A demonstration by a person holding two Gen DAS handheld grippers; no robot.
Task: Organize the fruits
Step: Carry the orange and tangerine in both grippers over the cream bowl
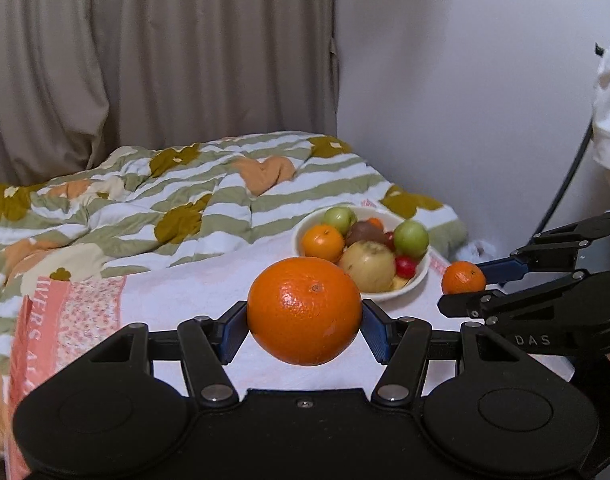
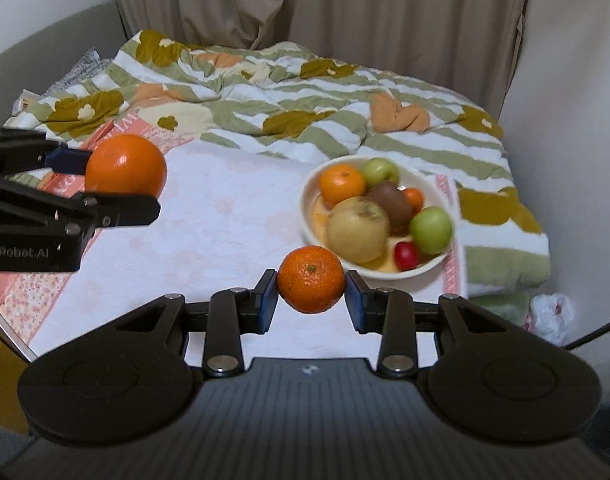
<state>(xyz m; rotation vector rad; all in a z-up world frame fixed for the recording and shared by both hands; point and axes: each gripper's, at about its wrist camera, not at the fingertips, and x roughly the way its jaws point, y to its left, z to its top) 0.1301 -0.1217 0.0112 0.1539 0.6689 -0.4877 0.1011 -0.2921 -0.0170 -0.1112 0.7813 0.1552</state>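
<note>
Left gripper clamped on a large orange, blue pads pressed to both its sides, held clear above the pale pink cloth on the bed. Farther right, white bowl resting on the same cloth, heaped with fruit (mandarin, two green apples, a kiwi, a yellowish pear, something small and red). Near the bowl's front rim, right gripper closed around a small mandarin, lifted off the cloth. Behind, striped floral quilt.
</note>
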